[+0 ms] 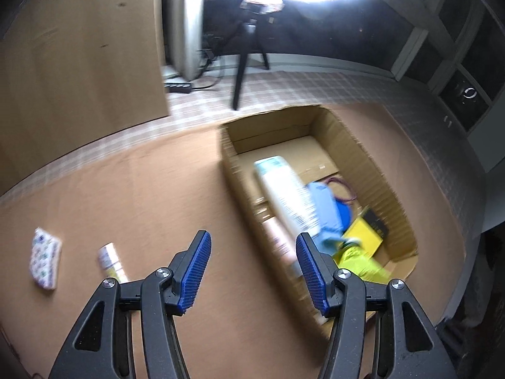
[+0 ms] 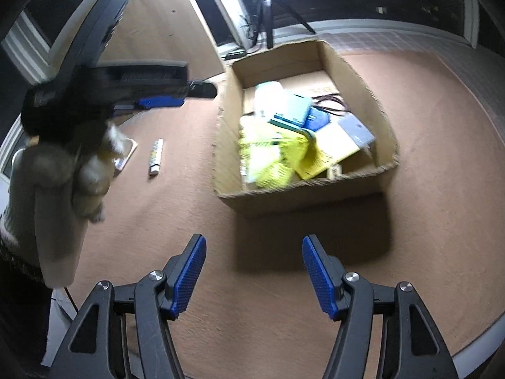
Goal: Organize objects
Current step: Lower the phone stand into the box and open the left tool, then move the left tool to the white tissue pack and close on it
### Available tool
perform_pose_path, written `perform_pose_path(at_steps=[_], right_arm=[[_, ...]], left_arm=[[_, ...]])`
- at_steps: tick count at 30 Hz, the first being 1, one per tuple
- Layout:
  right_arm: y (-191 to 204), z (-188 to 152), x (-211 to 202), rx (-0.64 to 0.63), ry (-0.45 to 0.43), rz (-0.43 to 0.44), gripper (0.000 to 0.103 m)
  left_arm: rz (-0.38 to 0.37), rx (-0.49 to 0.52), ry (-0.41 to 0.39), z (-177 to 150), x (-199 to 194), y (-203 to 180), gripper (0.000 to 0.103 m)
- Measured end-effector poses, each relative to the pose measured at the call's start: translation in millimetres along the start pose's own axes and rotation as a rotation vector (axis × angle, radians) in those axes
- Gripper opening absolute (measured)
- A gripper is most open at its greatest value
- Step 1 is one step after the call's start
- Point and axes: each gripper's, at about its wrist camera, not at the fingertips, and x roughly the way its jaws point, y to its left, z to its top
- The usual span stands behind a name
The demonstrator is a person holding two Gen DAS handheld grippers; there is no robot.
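An open cardboard box (image 1: 363, 158) stands on the brown tabletop. It holds a white bottle (image 1: 287, 195), a blue cloth (image 1: 326, 214), a yellow packet (image 1: 366, 237) and a yellow-green mesh item (image 1: 359, 262). Left of the box lie a patterned tissue pack (image 1: 45, 258) and a small tube (image 1: 111, 260). My left gripper (image 1: 252, 237) hangs open over the box's left wall, nothing between its pads. The right wrist view shows the box (image 2: 303, 195) from its near side, with the tube (image 2: 156, 157) to its left. My right gripper (image 2: 255, 240) is open and empty over bare table before the box. The left gripper (image 2: 189, 91) appears at upper left, held by a gloved hand (image 2: 88, 170).
A black tripod (image 1: 240, 75) and a power strip (image 1: 178, 87) stand on the checked floor beyond the table. A wooden panel (image 1: 79, 47) rises at the back left. The round table's edge (image 1: 454, 227) curves close on the right of the box.
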Motion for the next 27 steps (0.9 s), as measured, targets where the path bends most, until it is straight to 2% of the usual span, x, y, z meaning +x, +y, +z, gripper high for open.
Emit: perform_pose_path(at_steps=[6, 13, 19, 27], right_arm=[[32.9, 9.3, 12.4, -0.042, 0.008, 0.035, 0.06], [78.7, 7.1, 30.6, -0.088, 0.035, 0.075, 0.06], [111.7, -0.4, 43.6, -0.115, 0.059, 0.094, 0.06], [134.3, -6.1, 50.1, -0.12, 0.072, 0.083, 0.06]], left_arm=[[0.045, -0.068, -0.005, -25.1, -21.3, 57.3, 0.06], [0.142, -0.176, 0.011, -48.1, -36.3, 148.0, 0.06], [0.184, -0.264, 0.042, -50.3, -38.0, 220.7, 0.06], [0.194, -0.322, 0.087, -39.6, -23.6, 282.3, 0.06]])
